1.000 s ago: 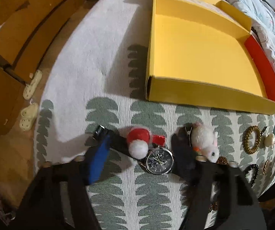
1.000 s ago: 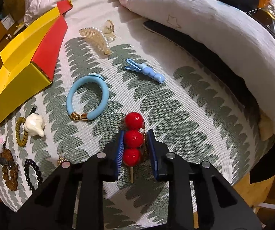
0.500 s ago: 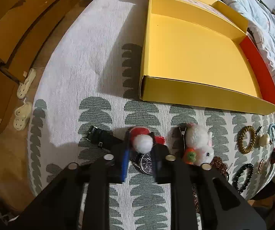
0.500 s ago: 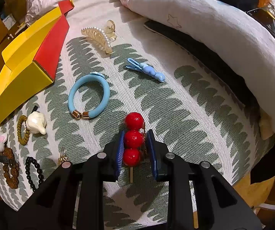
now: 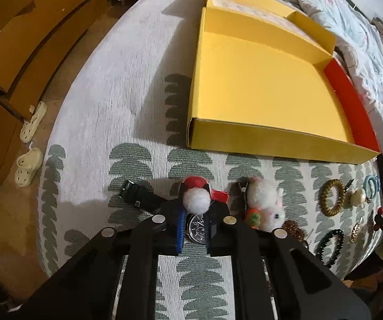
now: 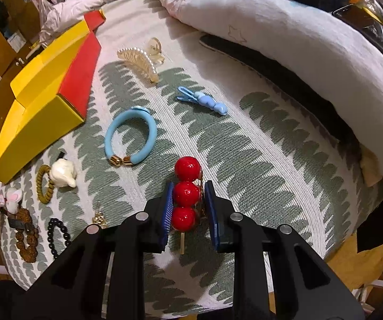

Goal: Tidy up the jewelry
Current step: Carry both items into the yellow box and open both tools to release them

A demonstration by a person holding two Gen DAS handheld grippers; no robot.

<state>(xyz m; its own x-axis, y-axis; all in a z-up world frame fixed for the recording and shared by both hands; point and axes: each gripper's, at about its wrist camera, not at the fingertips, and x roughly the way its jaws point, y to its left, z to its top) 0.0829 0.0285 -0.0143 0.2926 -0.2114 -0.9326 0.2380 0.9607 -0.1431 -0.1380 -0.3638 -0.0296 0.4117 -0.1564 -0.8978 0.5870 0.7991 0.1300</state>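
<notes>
In the left wrist view my left gripper (image 5: pixel 194 213) is shut on a red-and-white pompom hair clip (image 5: pixel 196 198), held just above a black wristwatch (image 5: pixel 195 228) lying on the bed. The open yellow box (image 5: pixel 258 90) with a red side sits beyond it. In the right wrist view my right gripper (image 6: pixel 190 204) is shut on a hairpin of three red balls (image 6: pixel 187 194), lifted slightly off the patterned cover.
A white bunny pompom (image 5: pixel 267 208), olive hair tie (image 5: pixel 332 197) and black bead bracelet (image 5: pixel 330 242) lie right of the watch. A blue bangle (image 6: pixel 130 138), blue clip (image 6: pixel 204 102), pearl claw clip (image 6: pixel 140 61) and rolled duvet (image 6: pixel 298 42) lie ahead of the right gripper.
My left gripper has closed from wide open onto the pompom clip and risen a little. My right gripper has lifted slightly with the red-ball hairpin still in it.
</notes>
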